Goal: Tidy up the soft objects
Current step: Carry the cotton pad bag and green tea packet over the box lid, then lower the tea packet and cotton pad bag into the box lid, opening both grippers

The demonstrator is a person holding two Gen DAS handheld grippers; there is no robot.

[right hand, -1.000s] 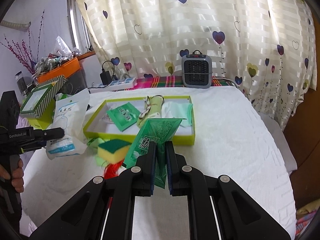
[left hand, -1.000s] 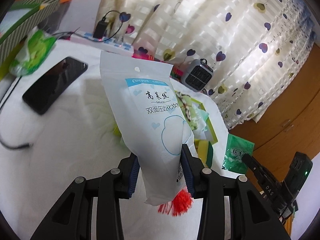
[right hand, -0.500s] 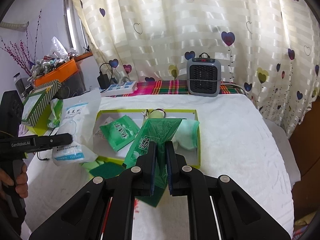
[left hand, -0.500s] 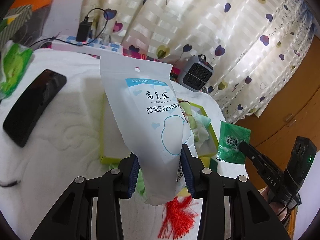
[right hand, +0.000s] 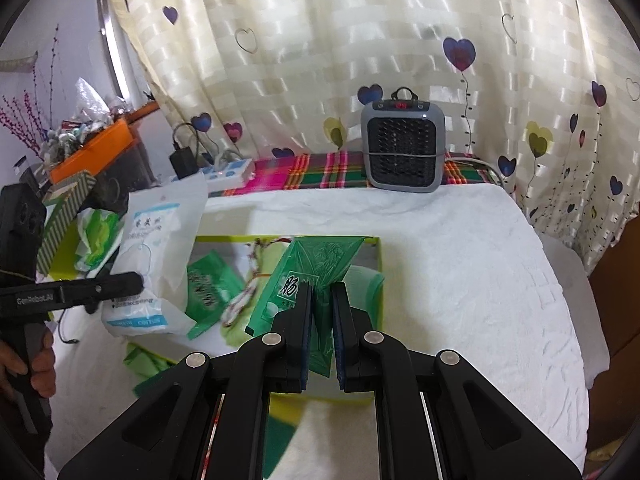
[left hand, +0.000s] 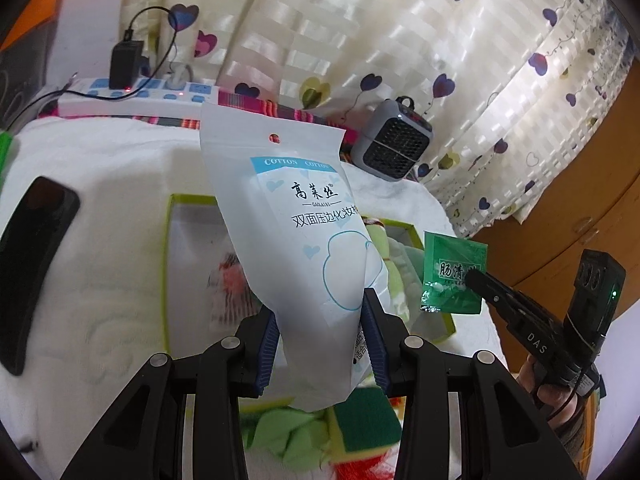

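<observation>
Carry your left gripper (left hand: 322,334), clamped on the cotton-pad pouch (left hand: 304,236), fully over the green-rimmed box (left hand: 167,264) before you let go, and keep it upright; the pouch is white, glossy and puffy (blue print), hanging above the box's left half; to the right, your right gripper (right hand: 322,334) pinches a thin, creased green sachet (right hand: 316,268) over the box's right side.

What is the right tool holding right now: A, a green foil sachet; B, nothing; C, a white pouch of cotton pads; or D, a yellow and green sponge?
A: the right tool is shut on the green foil sachet, whose top fans out above its blue-padded fingers.
</observation>
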